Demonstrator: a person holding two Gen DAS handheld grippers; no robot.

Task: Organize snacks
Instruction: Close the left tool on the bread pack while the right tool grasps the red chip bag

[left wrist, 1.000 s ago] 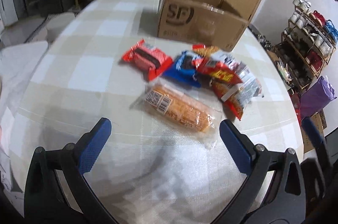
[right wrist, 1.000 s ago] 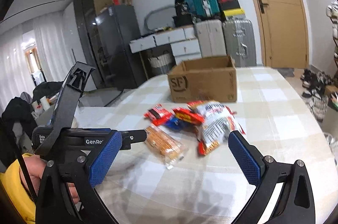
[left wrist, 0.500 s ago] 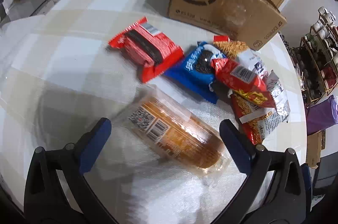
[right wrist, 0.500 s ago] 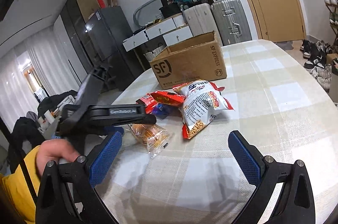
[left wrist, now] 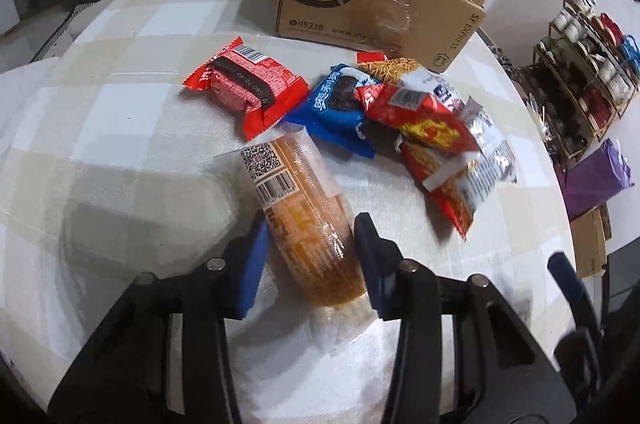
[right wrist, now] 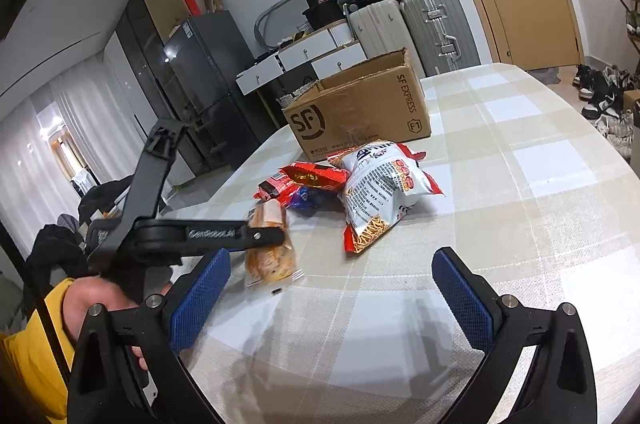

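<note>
A clear pack of orange biscuits lies on the checked tablecloth. My left gripper straddles its near half; the jaws are closing and both blue pads touch its sides. Beyond it lie a red cookie pack, a blue Oreo pack, a small red chip bag and a white-and-red snack bag. An open SF cardboard box stands behind them. My right gripper hovers open over bare cloth, to the right of the biscuit pack.
A hand in a yellow sleeve holds the left gripper's handle. A shelf of cups and a purple bag stand off the table's right edge. Suitcases and a fridge line the far wall.
My left gripper came down over the biscuit pack and its jaws went from wide to narrow around it; the pack turned lengthwise. My right gripper sank a little and rolled.
</note>
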